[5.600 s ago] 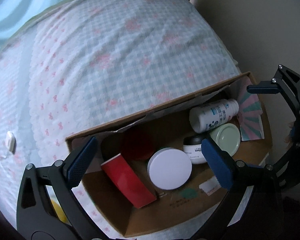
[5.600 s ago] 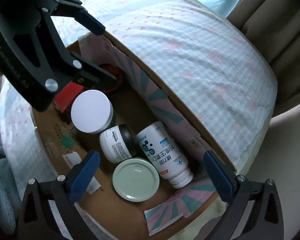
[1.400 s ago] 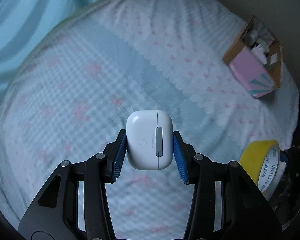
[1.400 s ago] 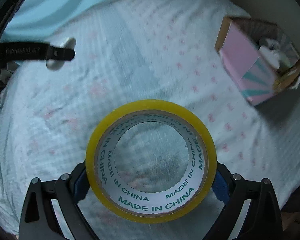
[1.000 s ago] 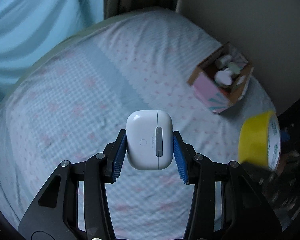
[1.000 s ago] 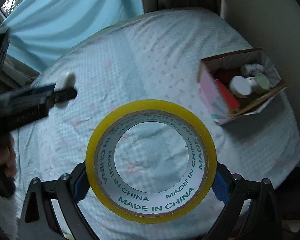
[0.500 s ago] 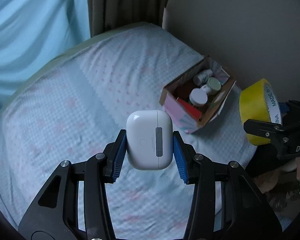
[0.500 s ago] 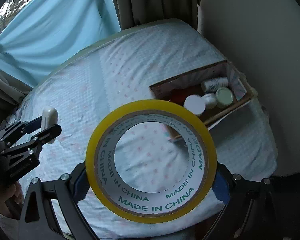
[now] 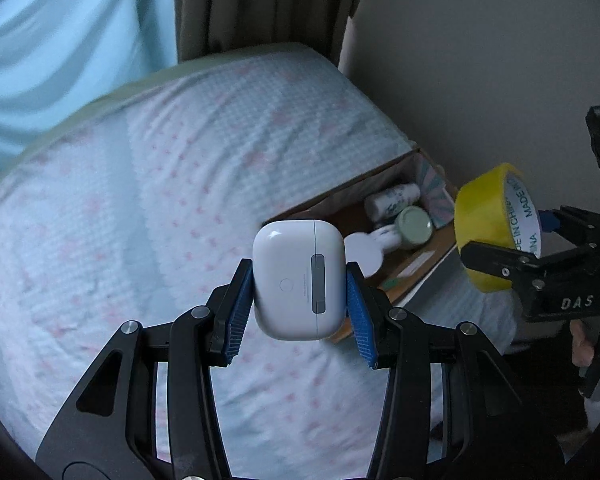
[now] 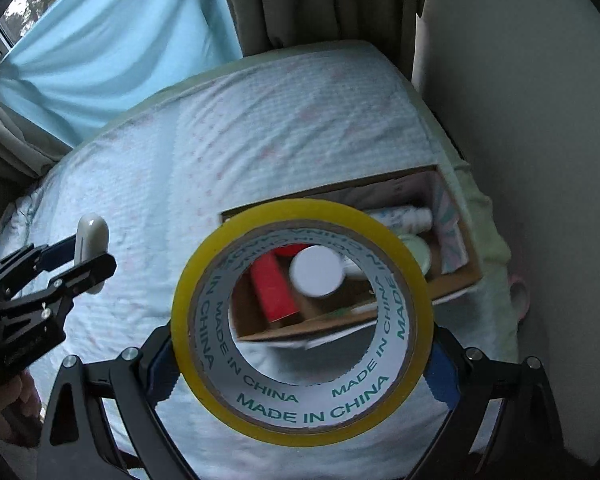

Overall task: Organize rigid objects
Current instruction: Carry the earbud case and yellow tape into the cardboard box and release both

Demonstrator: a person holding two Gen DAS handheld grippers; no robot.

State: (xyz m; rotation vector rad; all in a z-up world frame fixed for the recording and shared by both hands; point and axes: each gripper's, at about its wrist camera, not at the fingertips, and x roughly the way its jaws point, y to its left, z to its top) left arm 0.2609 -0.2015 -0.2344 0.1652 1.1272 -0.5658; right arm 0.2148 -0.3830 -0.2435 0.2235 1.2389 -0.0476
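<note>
The left gripper [image 9: 299,286] is clenched on a white earbud case [image 9: 299,278]. The right gripper [image 10: 302,354] clasps a yellow tape roll [image 10: 302,432] above the bed [image 10: 284,120], near the cardboard box [image 10: 464,276].

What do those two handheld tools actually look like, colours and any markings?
Both are matte black, built from angular linkage bars with triangular cut-outs and silver screw heads at the joints. Each finger ends in a ribbed blue pad. The left tool shows this best in its own camera. The right tool, seen from the side, carries pale letters reading "DAS". No cables or sleeves are visible.
</note>
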